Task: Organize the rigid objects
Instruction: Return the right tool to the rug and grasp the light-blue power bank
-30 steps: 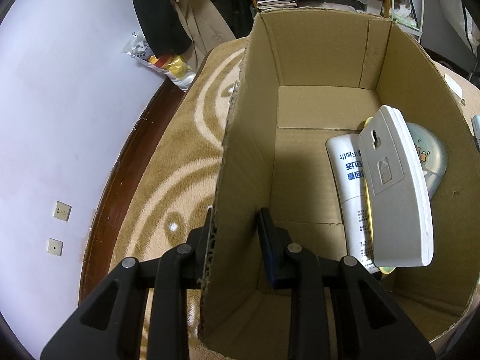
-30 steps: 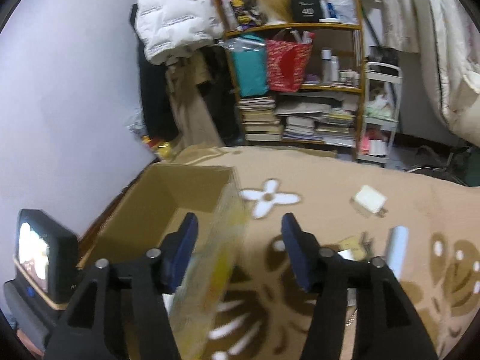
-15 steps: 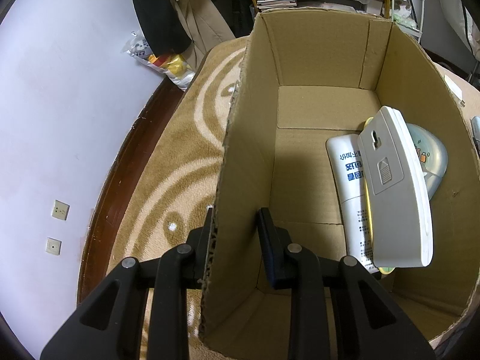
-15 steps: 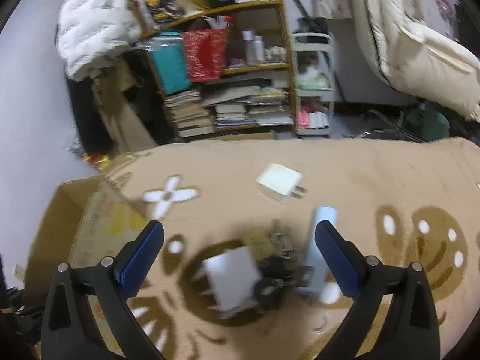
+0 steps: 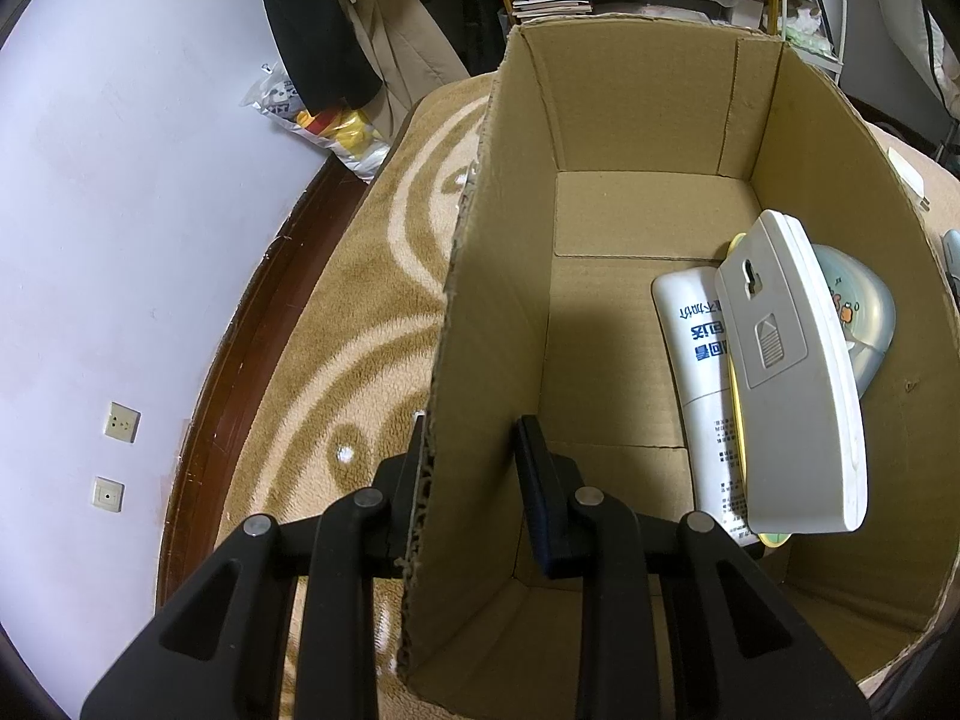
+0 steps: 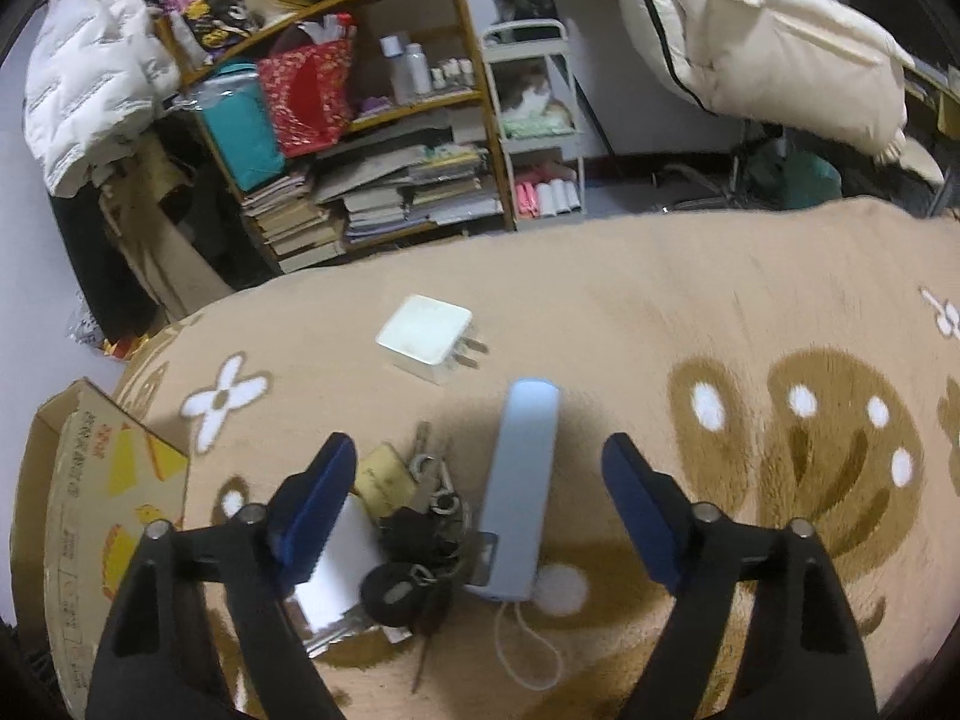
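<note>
1. While its two fingers straddle one side wall of the cardboard box [image 5: 648,120], the left gripper [image 5: 474,468] is clamped on that wall: one finger presses the outside face, the other sits inside the box.
2. Inside the box, against the wall opposite the clamped one, a grey-backed white device [image 5: 792,384] leans on a white tube with blue print [image 5: 696,372]; a pale round dish with a cartoon print [image 5: 864,312] lies behind them. The rest of the box floor shows bare.
3. Outside the box, beside the clamped wall, lies a tan rug with cream swirls [image 5: 372,300], then a dark floor strip and a pale wall with two sockets.
4. Across from the box on the rug, the right gripper [image 6: 480,498] hangs spread wide, holding nothing, tilted down over a cluster of items.
5. Between its fingers lie a pale blue bar-shaped device [image 6: 519,480] with a white cord loop and a bunch of keys with a black fob [image 6: 420,546]; a white flat item [image 6: 342,576] is partly hidden by the finger nearest the box.
6. Beyond the bar device, further from the box, rests a white plug adapter [image 6: 426,336].
7. Past the rug's far edge stands a crowded bookshelf [image 6: 384,138].
</note>
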Motion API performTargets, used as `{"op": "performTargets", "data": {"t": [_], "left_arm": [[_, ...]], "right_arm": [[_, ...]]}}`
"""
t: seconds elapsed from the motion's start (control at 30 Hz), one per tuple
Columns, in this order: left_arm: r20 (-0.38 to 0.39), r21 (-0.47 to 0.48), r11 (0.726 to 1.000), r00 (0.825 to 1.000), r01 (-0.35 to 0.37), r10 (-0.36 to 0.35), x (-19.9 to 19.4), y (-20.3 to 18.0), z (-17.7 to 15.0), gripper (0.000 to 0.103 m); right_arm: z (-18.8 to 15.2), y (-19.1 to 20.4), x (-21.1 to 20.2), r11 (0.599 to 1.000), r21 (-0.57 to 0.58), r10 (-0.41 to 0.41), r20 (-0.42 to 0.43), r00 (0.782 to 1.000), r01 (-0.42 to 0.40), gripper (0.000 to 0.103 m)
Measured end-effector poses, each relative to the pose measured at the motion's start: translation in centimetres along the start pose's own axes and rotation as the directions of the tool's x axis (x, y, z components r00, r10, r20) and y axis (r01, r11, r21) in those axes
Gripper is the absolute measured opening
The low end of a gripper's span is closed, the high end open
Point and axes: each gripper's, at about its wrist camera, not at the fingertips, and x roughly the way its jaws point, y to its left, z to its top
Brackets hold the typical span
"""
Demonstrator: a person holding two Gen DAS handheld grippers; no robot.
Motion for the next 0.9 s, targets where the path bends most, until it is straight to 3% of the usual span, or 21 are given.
{"op": "performTargets", "data": {"t": [0.2, 0.43, 0.57, 0.9], "left_arm": [[0.002, 0.006, 1.000, 1.000, -0.006, 0.006, 0.0, -0.1, 0.0, 0.026], [0.003, 0.008, 1.000, 1.000, -0.007, 0.007, 0.0, -0.2, -0.1, 0.026], [0.003, 0.008, 1.000, 1.000, -0.008, 0.008, 0.1, -0.1, 0.0, 0.026], [0.003, 0.009, 1.000, 1.000, -0.009, 0.009, 0.0, -0.3, 0.0, 0.026]], "right_arm": [[-0.3, -1.7, 1.5, 0.998, 0.056, 0.002, -0.040, 0.999, 0.000, 0.062], [-0.7, -1.6, 2.8, 0.999, 0.041, 0.007, -0.074, 0.997, -0.004, 0.051], [-0.9, -1.8, 3.5, 0.999, 0.048, 0.016, -0.096, 0.995, -0.012, 0.035], [-1.4, -1.8, 4.6, 0.998, 0.070, 0.007, -0.121, 0.993, 0.001, 0.033]]}}
